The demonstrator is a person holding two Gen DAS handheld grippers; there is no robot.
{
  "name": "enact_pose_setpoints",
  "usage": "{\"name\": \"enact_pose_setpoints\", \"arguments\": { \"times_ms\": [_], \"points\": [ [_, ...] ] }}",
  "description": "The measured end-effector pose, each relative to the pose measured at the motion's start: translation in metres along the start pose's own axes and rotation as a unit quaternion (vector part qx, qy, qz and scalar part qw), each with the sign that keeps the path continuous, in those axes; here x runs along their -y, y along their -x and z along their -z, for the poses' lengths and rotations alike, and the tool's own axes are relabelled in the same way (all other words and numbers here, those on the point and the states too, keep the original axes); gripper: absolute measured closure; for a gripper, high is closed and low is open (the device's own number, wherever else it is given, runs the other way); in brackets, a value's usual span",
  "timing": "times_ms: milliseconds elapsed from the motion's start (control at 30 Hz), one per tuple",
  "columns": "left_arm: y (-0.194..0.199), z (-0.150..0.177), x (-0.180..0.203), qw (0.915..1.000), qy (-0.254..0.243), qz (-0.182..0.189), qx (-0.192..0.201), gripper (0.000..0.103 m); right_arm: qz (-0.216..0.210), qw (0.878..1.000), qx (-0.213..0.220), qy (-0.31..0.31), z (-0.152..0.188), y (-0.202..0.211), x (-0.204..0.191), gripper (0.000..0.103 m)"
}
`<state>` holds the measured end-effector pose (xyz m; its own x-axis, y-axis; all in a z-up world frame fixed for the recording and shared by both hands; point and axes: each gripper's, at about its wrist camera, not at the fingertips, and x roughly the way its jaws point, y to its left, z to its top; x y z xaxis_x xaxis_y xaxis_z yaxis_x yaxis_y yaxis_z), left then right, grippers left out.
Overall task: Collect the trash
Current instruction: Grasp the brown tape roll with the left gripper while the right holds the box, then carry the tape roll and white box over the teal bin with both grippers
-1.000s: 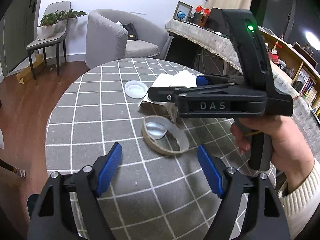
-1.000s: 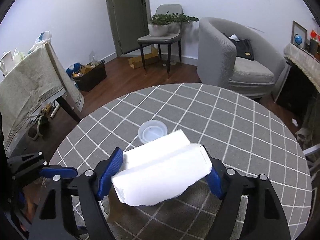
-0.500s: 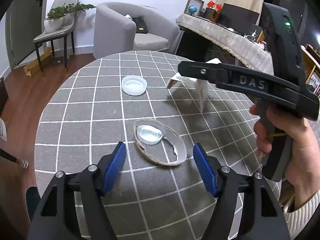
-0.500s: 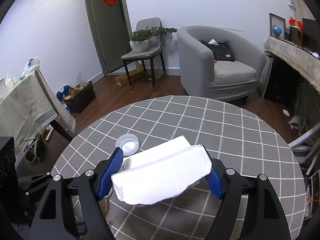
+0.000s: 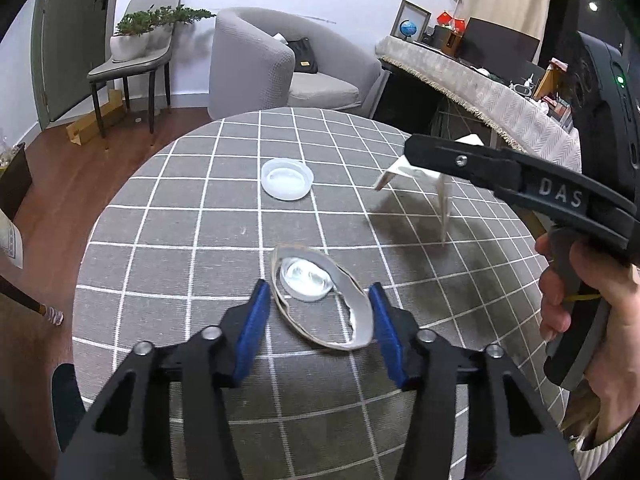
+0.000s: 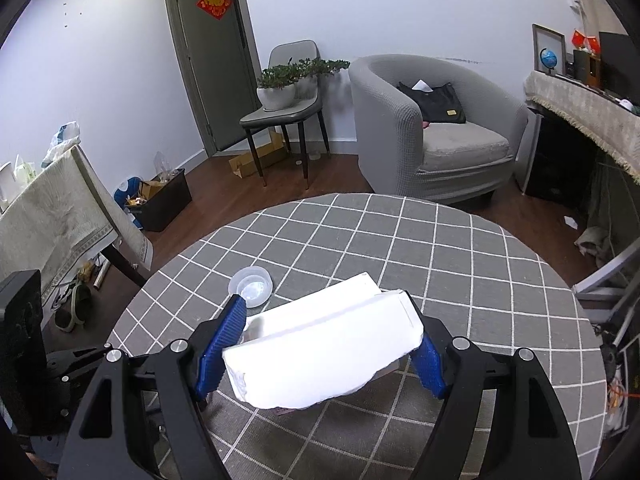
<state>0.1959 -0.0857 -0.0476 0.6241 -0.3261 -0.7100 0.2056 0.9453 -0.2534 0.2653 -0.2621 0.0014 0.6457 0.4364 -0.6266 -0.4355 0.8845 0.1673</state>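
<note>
on the checked table [image 5: 168, 200], left gripper [image 5: 316, 312] jaws spread around a torn ring [image 5: 360, 320]; right gripper [image 6: 320, 344] jaws clench white carton [image 6: 320, 360].

Grey white-checked tablecloth [image 5: 192, 220]; white carton [image 6: 320, 356]; seemingly translucent lid [image 5: 286, 179].

We identify a home living room: grey upholstered tub armchair [image 6: 436, 128], round grey grid-patterned tablecloth table [image 6: 480, 264], brown wood-plank floor [image 6: 336, 176].

Left gripper [image 5: 316, 322] low in the frame, fingers spread. Right gripper [image 6: 322, 346] at lower centre, clamped; right hand [image 5: 588, 316] squeezing the handle.
</note>
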Motion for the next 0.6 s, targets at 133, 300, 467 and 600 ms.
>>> {"name": "enact_pose_setpoints", "arguments": {
  "times_ms": [133,300,467,600],
  "points": [
    [0.004,0.003,-0.003,0.9999,0.004,0.01,0.002,0.055,0.0,1.0,0.0,0.001,0.002,0.003,-0.003,0.026],
    [0.011,0.008,-0.006,0.9998,0.008,0.016,0.001,0.056,0.001,1.0,0.0,0.003,0.009,0.009,-0.009,0.026],
    [0.028,0.015,-0.006,0.9997,-0.001,0.016,0.015,0.056,0.001,1.0,0.004,0.002,0.015,0.017,-0.017,0.026],
    [0.042,0.024,-0.002,0.9996,-0.014,0.009,0.023,0.056,-0.003,1.0,0.007,0.0,0.024,0.026,-0.025,0.026]
  ]
}}
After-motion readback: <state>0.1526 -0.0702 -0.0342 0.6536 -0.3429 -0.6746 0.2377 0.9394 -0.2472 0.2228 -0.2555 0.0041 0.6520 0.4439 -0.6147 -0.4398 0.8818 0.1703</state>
